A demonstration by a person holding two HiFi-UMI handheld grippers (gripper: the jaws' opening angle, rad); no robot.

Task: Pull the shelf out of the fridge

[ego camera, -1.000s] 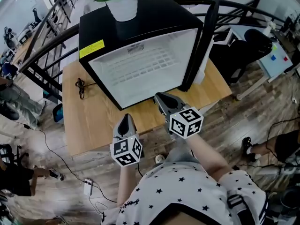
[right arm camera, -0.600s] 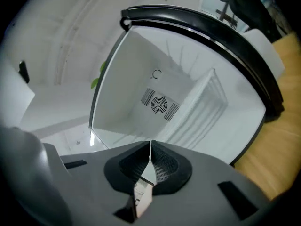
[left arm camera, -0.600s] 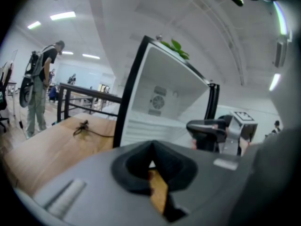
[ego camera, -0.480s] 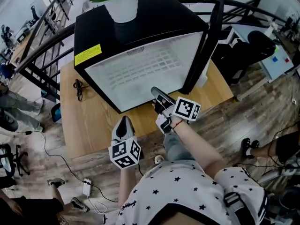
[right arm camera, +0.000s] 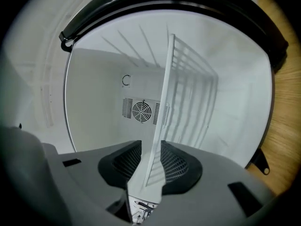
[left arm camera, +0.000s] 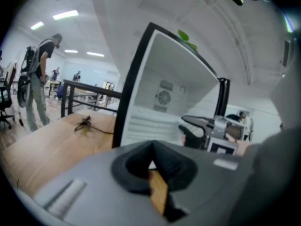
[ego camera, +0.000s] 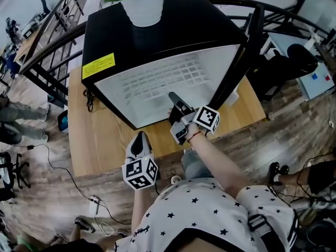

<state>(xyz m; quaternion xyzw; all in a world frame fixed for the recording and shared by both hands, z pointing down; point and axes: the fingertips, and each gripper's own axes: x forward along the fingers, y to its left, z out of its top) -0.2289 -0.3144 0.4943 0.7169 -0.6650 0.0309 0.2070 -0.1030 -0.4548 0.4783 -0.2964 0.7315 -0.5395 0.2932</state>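
A black mini fridge stands open on a wooden table. Its white wire shelf sits inside. My right gripper reaches into the opening, turned on its side. In the right gripper view the shelf's front edge runs between the jaws of the right gripper; the jaws are opening and a thin gap shows beside the wire. My left gripper hangs over the table's near edge, away from the fridge, with its jaws closed on nothing.
A white plant pot stands on top of the fridge. The fridge door hangs open at the right. A coiled black cable lies on the table at the left. Black railings and a standing person are behind.
My right gripper has moved forward from over the table into the fridge opening and rolled onto its side, with the shelf edge now between its jaws. The left gripper has barely moved.
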